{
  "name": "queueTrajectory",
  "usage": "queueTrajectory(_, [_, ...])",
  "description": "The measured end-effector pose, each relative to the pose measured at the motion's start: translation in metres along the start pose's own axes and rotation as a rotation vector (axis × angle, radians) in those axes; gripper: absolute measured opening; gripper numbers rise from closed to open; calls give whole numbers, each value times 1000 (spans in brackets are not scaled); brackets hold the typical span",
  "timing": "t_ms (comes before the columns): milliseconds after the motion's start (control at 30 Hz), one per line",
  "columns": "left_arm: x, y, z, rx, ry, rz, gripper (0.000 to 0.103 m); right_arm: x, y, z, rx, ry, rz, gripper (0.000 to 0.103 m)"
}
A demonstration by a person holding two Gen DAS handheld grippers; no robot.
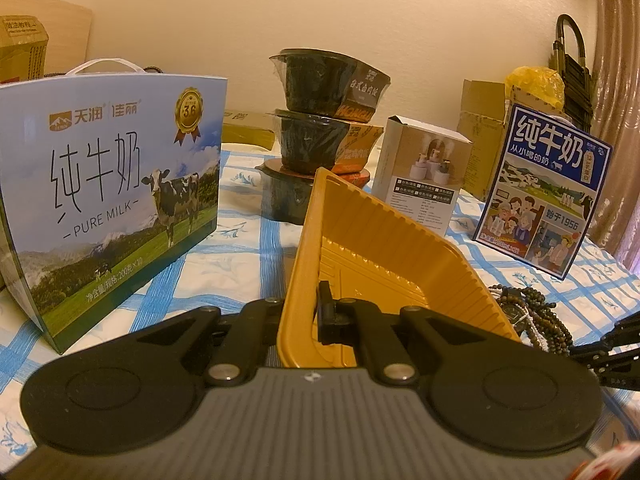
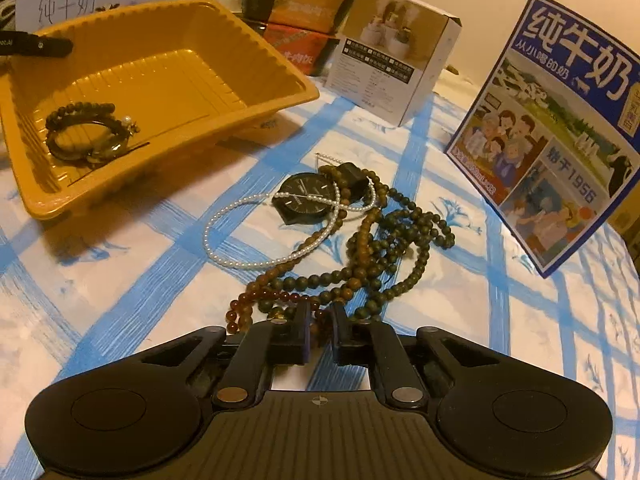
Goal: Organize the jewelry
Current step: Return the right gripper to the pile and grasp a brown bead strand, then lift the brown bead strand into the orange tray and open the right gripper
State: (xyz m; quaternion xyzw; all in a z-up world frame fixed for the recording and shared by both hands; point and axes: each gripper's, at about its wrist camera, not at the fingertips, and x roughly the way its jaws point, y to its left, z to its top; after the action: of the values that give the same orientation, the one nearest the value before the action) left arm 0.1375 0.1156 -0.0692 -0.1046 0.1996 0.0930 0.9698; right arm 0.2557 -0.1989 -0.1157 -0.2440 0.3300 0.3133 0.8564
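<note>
My left gripper (image 1: 306, 312) is shut on the near rim of a yellow plastic tray (image 1: 376, 240) and tilts it up off the table. In the right wrist view the tray (image 2: 168, 68) holds a dark bead bracelet (image 2: 86, 130), and the left gripper's finger (image 2: 36, 46) shows on its far rim. A pile of jewelry lies on the cloth: a black watch (image 2: 306, 198), a white pearl necklace (image 2: 240, 260) and several green and brown bead strands (image 2: 380, 256). My right gripper (image 2: 319, 330) is nearly shut around red-brown beads (image 2: 256, 300) at the pile's near edge.
A blue-checked cloth (image 2: 120, 280) covers the table. A pure-milk carton (image 1: 108, 184) stands at left, stacked black bowls (image 1: 320, 120) behind the tray, a small white box (image 2: 392, 52) and a blue milk box (image 2: 560, 120) at right.
</note>
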Motion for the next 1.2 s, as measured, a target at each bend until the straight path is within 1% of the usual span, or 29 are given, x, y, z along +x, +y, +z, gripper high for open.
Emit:
queueTrajectory(33, [0, 0, 0, -1, 0, 0, 5, -2, 1, -1, 4, -3, -1, 8])
queueTrajectory(67, [0, 0, 0, -3, 1, 0, 5, -5, 2, -3, 15, -9, 1, 4])
queueTrajectory(133, [0, 0, 0, -2, 0, -1, 5, -11, 2, -5, 52, -19, -2, 4])
queueTrajectory(333, [2, 2, 0, -9, 2, -2, 5, -49, 2, -17, 262, -77, 23, 4])
queueTrajectory(467, [2, 2, 0, -10, 2, -3, 5, -73, 13, -26, 360, -101, 75, 4])
queueTrajectory(600, [1, 2, -1, -8, 1, -3, 5, -88, 32, -27, 394, -113, 153, 4])
queueTrajectory(700, [1, 2, -1, -8, 1, -2, 5, -95, 40, -25, 425, -133, 188, 4])
queueTrajectory(800, [1, 1, -1, -8, 0, -2, 5, -102, 38, -18, 481, -163, 221, 4])
queueTrajectory(967, [1, 2, -1, -7, 0, -2, 5, -115, 26, 6, 539, -235, 247, 4])
queueTrajectory(1100, [0, 2, -1, -8, -1, -2, 5, -120, 15, 25, 593, -291, 314, 4])
queueTrajectory(1200, [0, 2, -1, -11, -2, -3, 5, -118, 15, 43, 590, -313, 351, 4])
